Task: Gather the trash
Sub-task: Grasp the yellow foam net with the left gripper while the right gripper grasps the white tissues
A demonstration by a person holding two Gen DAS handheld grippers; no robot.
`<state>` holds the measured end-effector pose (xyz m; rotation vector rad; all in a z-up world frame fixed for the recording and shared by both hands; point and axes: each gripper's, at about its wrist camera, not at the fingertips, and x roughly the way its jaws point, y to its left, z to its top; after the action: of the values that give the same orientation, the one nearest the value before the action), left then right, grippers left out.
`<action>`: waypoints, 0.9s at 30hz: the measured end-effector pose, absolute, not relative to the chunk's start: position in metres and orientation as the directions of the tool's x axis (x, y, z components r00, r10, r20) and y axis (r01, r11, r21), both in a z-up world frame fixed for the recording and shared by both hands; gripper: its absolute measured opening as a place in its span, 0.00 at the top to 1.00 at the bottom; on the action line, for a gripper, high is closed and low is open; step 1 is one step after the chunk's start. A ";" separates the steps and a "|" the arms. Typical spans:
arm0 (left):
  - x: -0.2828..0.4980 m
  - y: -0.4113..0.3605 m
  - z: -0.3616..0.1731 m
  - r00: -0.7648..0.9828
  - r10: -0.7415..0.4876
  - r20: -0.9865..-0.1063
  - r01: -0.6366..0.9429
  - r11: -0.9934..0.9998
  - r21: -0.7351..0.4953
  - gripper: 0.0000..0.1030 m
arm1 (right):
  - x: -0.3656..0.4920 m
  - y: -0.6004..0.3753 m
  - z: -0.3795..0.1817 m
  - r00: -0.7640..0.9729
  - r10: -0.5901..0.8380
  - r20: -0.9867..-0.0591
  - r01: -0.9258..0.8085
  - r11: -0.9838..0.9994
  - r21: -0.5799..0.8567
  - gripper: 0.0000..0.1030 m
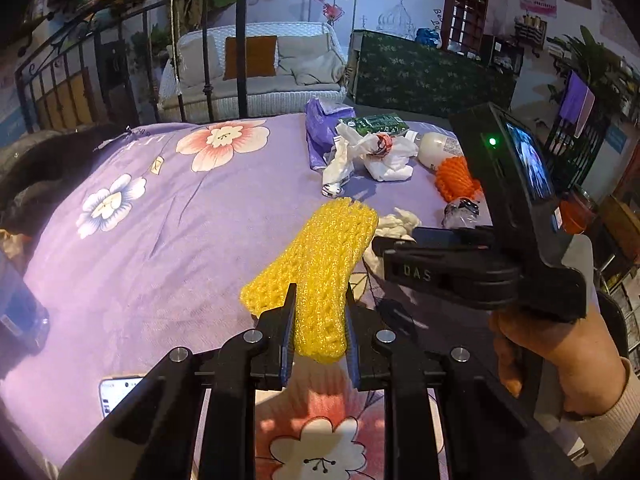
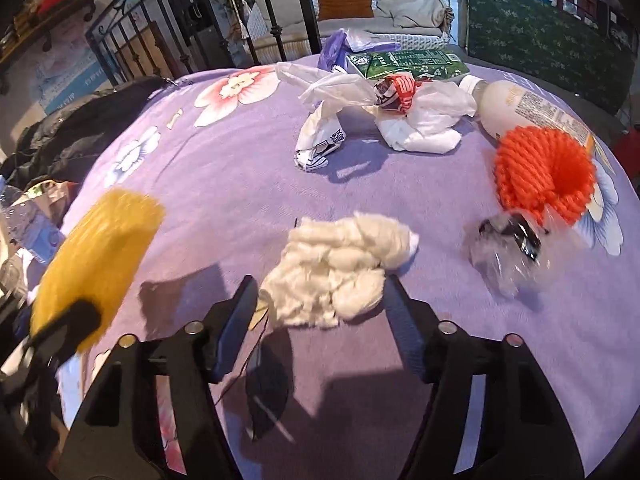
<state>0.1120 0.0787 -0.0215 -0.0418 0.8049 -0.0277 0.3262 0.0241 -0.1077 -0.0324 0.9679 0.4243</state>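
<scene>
My left gripper (image 1: 320,320) is shut on a yellow foam fruit net (image 1: 320,252) and holds it above the purple floral bedspread (image 1: 168,216); the net also shows blurred at the left of the right wrist view (image 2: 96,260). My right gripper (image 2: 320,296) is open, its jaws on either side of a crumpled white tissue wad (image 2: 340,268) lying on the bedspread (image 2: 240,184). Whether the fingers touch the tissue I cannot tell. The right gripper's body (image 1: 480,268) shows in the left wrist view, over the tissue (image 1: 396,222).
Further back lie an orange foam net (image 2: 540,172), a crumpled clear wrapper (image 2: 508,252), a white bottle (image 2: 516,108), white plastic bags (image 2: 400,120), a green carton (image 2: 408,62) and a purple bag (image 1: 320,128). A phone (image 1: 116,394) lies near the bed's front. Dark clothing (image 2: 72,132) lies left.
</scene>
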 end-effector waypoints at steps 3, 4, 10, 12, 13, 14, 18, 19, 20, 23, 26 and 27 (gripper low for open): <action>0.108 0.074 -0.027 0.690 -0.045 -0.722 0.016 0.999 -0.048 0.81 | 0.327 0.024 -0.106 0.521 0.308 -0.796 -0.357 0.926 0.125 0.75; 0.107 0.072 -0.029 0.690 -0.046 -0.723 0.020 0.999 -0.044 0.81 | 0.325 0.022 -0.104 0.529 0.303 -0.793 -0.355 0.927 0.117 0.80; 0.101 0.068 -0.035 0.679 -0.074 -0.730 0.029 0.997 -0.074 0.81 | 0.305 -0.006 -0.092 0.559 0.348 -0.752 -0.350 0.922 0.167 0.97; 0.099 0.069 -0.035 0.683 -0.075 -0.726 0.024 0.996 -0.080 0.81 | 0.295 -0.016 -0.087 0.571 0.361 -0.737 -0.349 0.920 0.180 0.98; 0.098 0.070 -0.034 0.685 -0.075 -0.725 0.020 0.996 -0.084 0.81 | 0.290 -0.020 -0.085 0.580 0.362 -0.730 -0.351 0.919 0.178 0.98; 0.097 0.071 -0.034 0.684 -0.076 -0.726 0.018 0.996 -0.087 0.81 | 0.285 -0.022 -0.084 0.585 0.363 -0.725 -0.353 0.919 0.175 0.98; 0.093 0.076 -0.032 0.694 -0.068 -0.716 -0.004 0.995 -0.097 0.81 | 0.265 -0.033 -0.077 0.598 0.385 -0.703 -0.361 0.912 0.193 0.98; 0.092 0.077 -0.031 0.696 -0.066 -0.715 -0.009 0.995 -0.101 0.81 | 0.264 -0.035 -0.077 0.593 0.393 -0.703 -0.363 0.910 0.202 0.98; 0.091 0.077 -0.031 0.697 -0.066 -0.714 -0.013 0.994 -0.105 0.81 | 0.264 -0.037 -0.077 0.585 0.402 -0.704 -0.364 0.906 0.215 0.98; 0.088 0.079 -0.028 0.704 -0.064 -0.708 -0.019 0.994 -0.109 0.81 | 0.268 -0.036 -0.080 0.563 0.428 -0.707 -0.375 0.895 0.243 0.97; 0.086 0.080 -0.027 0.705 -0.064 -0.706 -0.022 0.993 -0.113 0.81 | 0.276 -0.023 -0.085 0.543 0.420 -0.727 -0.378 0.896 0.235 0.72; 0.086 0.080 -0.028 0.705 -0.064 -0.706 -0.023 0.993 -0.113 0.81 | 0.280 -0.017 -0.087 0.537 0.421 -0.731 -0.378 0.895 0.237 0.44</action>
<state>0.0856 0.0804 -0.0275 -0.1166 0.7882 -0.0227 0.2799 -0.0166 -0.0872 0.0525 0.8840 0.4753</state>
